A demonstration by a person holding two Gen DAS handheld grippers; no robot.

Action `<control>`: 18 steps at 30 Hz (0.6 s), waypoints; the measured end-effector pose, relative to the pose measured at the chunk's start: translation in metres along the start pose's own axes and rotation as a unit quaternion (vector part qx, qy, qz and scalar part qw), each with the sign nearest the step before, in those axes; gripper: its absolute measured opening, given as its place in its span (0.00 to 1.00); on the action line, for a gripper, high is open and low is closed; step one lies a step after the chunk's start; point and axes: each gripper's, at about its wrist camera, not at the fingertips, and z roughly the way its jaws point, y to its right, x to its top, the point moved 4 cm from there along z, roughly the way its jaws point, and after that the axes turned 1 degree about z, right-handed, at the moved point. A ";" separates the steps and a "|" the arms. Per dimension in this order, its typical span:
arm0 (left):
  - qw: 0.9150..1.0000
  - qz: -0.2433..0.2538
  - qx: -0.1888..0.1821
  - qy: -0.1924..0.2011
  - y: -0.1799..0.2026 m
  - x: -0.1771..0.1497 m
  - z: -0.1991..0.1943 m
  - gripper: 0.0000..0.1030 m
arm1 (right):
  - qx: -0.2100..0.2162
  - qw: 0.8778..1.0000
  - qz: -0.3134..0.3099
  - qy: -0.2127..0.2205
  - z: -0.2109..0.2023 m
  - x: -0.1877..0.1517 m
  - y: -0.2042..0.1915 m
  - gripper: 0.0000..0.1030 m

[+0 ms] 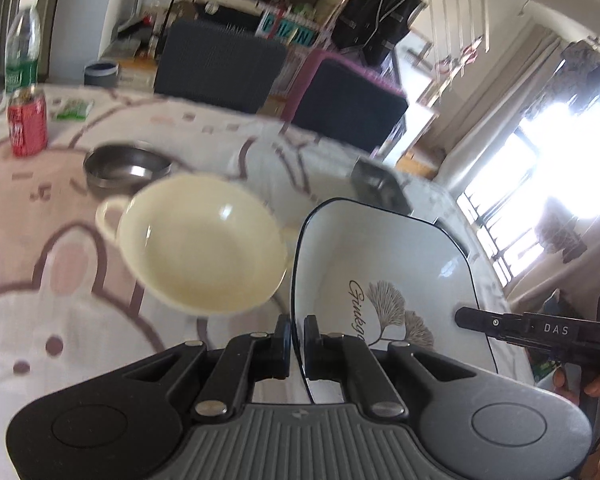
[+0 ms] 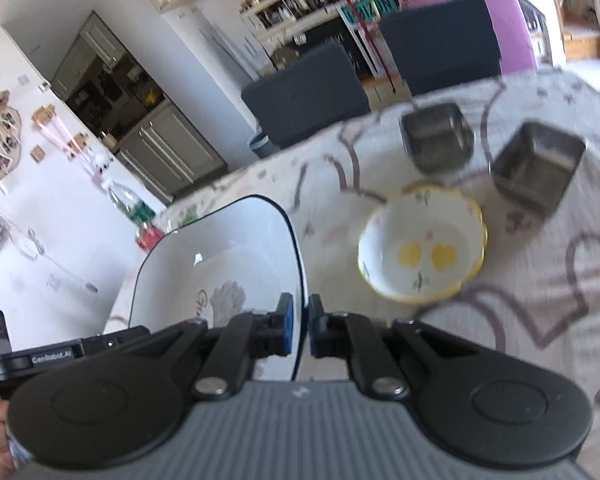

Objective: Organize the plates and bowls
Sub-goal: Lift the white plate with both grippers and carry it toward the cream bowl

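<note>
L gripper (image 1: 297, 346) and R gripper (image 2: 301, 330) both clenched on opposite rims of the white square ceramic plate w/ dark edge and leaf print (image 1: 384, 264), held tilted above the table w/ pink-and-white rabbit-print cloth (image 1: 40, 240), between the two. Cream round bowl w/ loop handle (image 1: 200, 244) just beside plate; round steel dish (image 1: 126, 166) behind it. Red can (image 1: 27, 122) and clear bottle (image 1: 22, 52) near far left edge. R view: yellow-rimmed floral bowl (image 2: 422, 246), two square steel containers (image 2: 438, 140) (image 2: 538, 164) toward far edge

dark chairs (image 1: 220, 60), bright window (image 1: 540, 184), white walls (image 2: 40, 216).
</note>
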 end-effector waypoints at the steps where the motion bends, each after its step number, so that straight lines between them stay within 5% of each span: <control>1: 1.000 -0.004 0.000 -0.010 -0.003 -0.003 0.004 0.06 | -0.001 1.000 0.003 -0.012 0.004 -0.002 0.004 0.09; 18: 0.991 0.032 0.029 -0.127 -0.018 -0.051 0.052 0.08 | -0.058 0.991 -0.020 -0.117 0.050 -0.062 0.032 0.10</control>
